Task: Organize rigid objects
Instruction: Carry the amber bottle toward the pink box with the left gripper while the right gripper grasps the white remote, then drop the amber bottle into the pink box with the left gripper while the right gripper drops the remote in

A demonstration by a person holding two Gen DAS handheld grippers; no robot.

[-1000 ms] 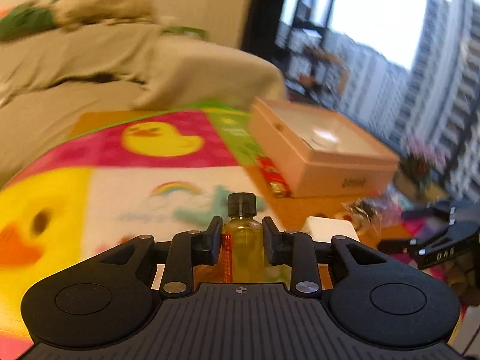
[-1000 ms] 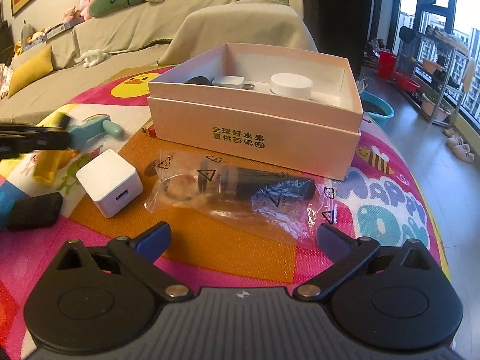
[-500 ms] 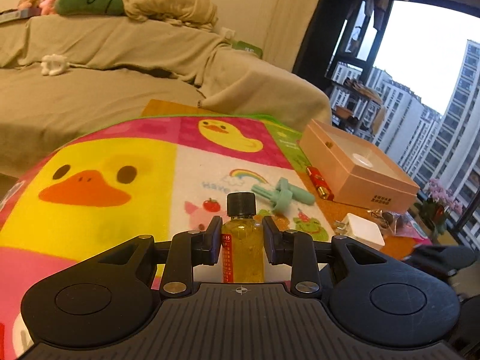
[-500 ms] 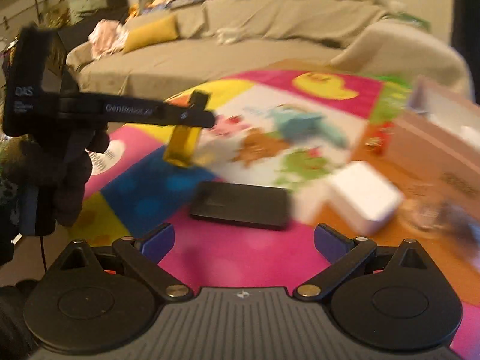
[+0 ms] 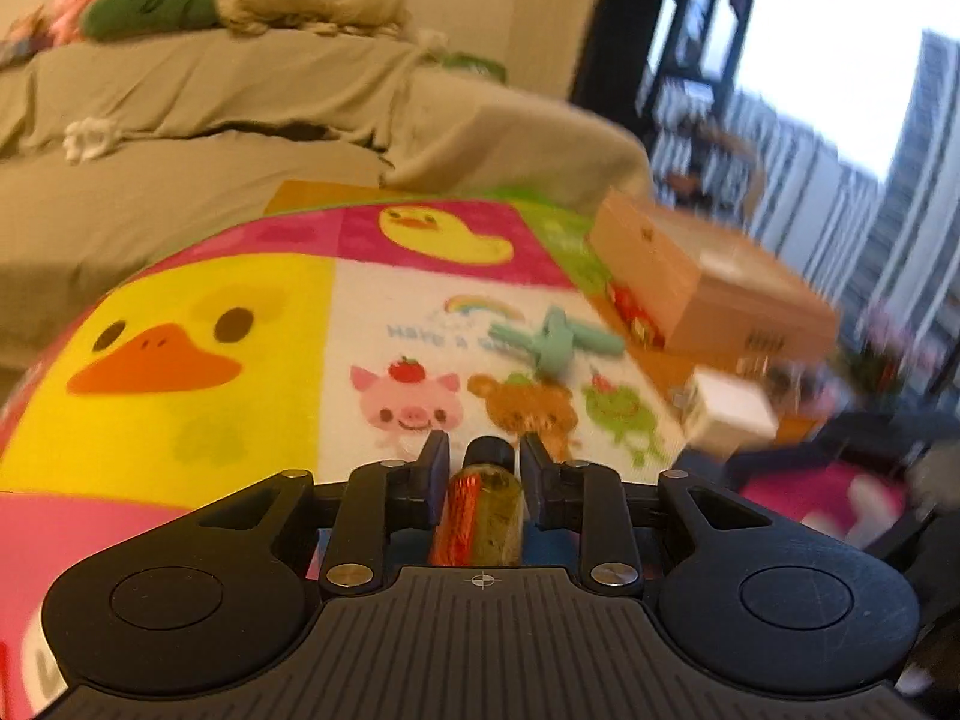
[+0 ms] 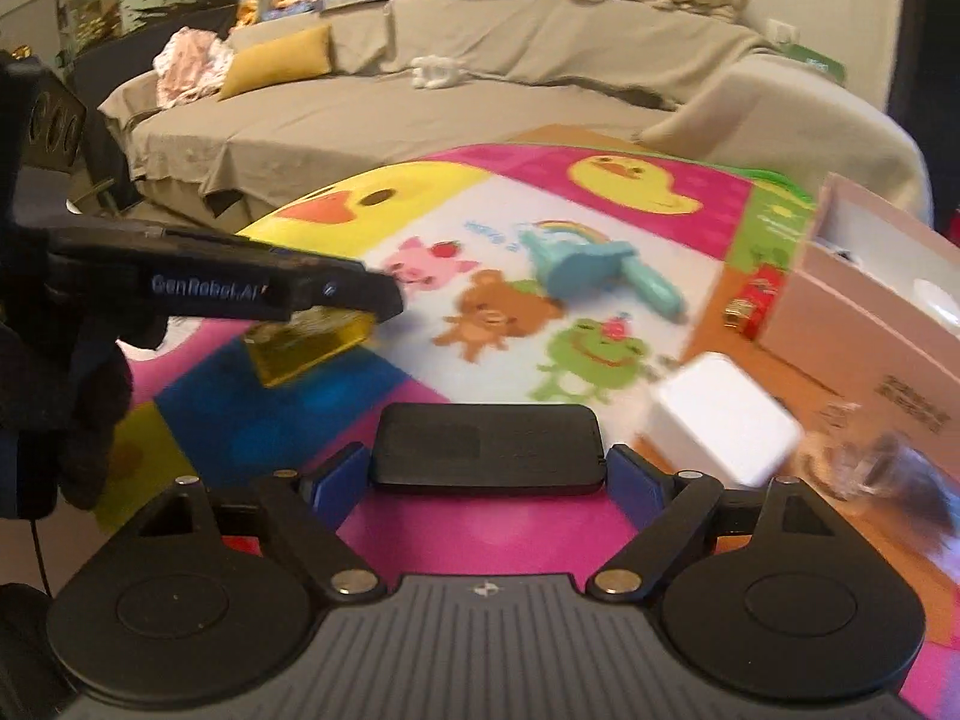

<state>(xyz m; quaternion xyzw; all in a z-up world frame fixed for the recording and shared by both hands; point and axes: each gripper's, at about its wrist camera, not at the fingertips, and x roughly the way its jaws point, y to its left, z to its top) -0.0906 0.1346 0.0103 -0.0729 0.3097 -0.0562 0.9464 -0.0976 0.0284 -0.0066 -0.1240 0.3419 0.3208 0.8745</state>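
Note:
My left gripper (image 5: 485,456) is shut on a small yellow glass bottle (image 5: 483,513) with a black cap and red label, held above the cartoon play mat (image 5: 210,372). In the right wrist view the bottle (image 6: 309,343) hangs tilted under the left gripper (image 6: 336,294). My right gripper (image 6: 483,474) is open, its blue pads on either side of a flat black case (image 6: 486,449) lying on the mat. A pink cardboard box (image 6: 882,324) stands open at the right, also seen in the left wrist view (image 5: 702,282).
On the mat lie a teal plastic toy (image 6: 591,267), a white cube charger (image 6: 723,426), a red and gold small item (image 6: 756,300) by the box, and a crinkled clear bag (image 6: 882,468). A covered sofa (image 6: 420,96) runs behind.
The left gripper has tipped down and forward so the bottle now leans. The right gripper has moved in to the black case, which now lies between its open fingers.

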